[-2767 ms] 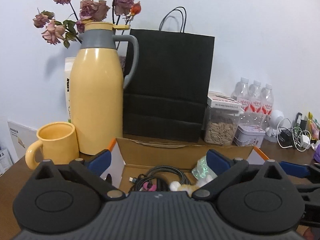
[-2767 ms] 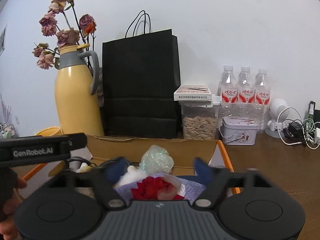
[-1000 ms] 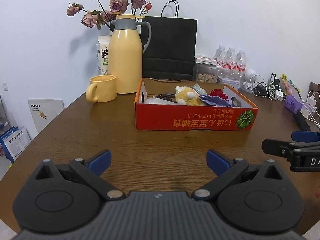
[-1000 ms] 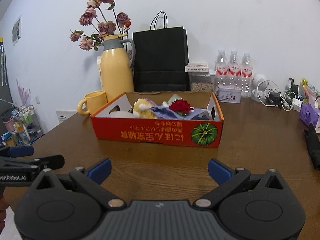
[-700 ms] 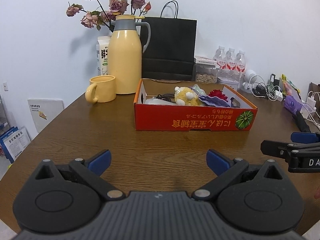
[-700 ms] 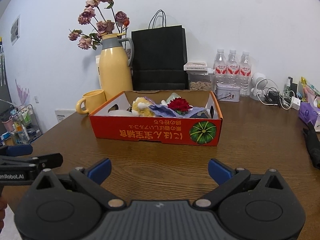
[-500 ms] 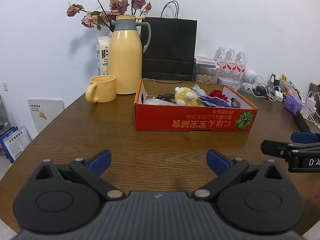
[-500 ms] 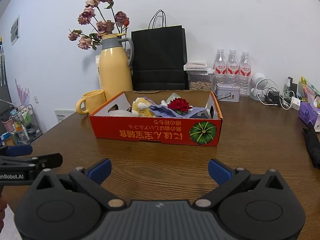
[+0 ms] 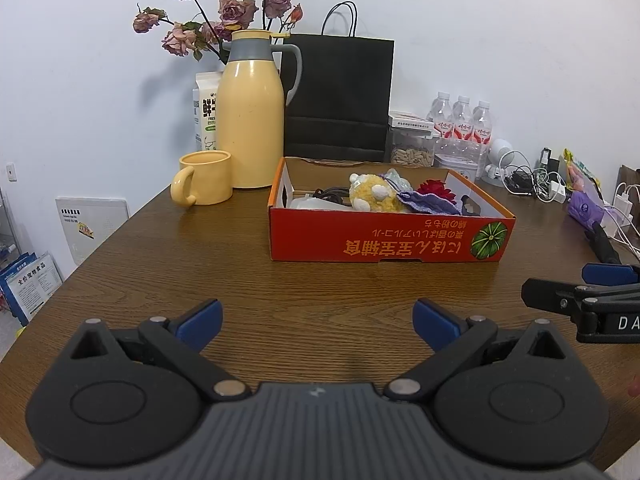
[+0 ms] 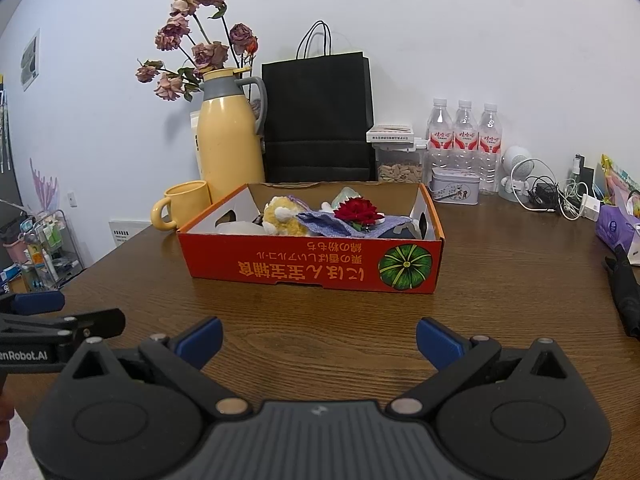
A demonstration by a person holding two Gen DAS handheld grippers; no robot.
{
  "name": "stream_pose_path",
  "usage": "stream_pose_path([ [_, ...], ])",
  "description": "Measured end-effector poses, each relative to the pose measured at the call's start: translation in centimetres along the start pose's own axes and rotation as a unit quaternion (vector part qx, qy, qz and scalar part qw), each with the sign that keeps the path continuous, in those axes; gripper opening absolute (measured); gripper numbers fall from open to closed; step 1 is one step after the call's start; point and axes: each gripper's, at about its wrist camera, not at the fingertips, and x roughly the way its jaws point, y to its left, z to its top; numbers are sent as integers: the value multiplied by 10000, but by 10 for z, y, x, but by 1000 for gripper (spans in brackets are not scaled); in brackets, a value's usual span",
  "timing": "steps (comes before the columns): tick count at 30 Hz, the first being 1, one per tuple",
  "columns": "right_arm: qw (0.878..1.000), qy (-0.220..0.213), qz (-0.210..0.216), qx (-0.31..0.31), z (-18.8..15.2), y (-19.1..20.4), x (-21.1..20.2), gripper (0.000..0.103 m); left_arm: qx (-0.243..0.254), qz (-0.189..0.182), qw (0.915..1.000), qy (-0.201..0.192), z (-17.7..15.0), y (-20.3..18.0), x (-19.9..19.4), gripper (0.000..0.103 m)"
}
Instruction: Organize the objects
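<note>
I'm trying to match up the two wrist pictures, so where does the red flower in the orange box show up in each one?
Left wrist: the red flower lies right of centre, toward the right end of the orange box.
Right wrist: the red flower lies near the middle, on purple cloth.
Shared landmark: the yellow thermos behind the box.

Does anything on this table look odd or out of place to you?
One thing: the orange box sits with its printed lettering and pumpkin picture upside down as seen from here. The items in it, a yellow plush toy and red flower among them, lie jumbled. Nothing looks spilled or broken.
</note>
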Motion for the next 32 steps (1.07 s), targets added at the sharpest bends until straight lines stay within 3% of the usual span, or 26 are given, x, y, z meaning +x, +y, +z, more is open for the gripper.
stream_pose_path([
  [32, 10000, -2, -2, 0, -1, 0, 0, 103, -38, 57, 9999, 89, -3, -4, 3, 103],
])
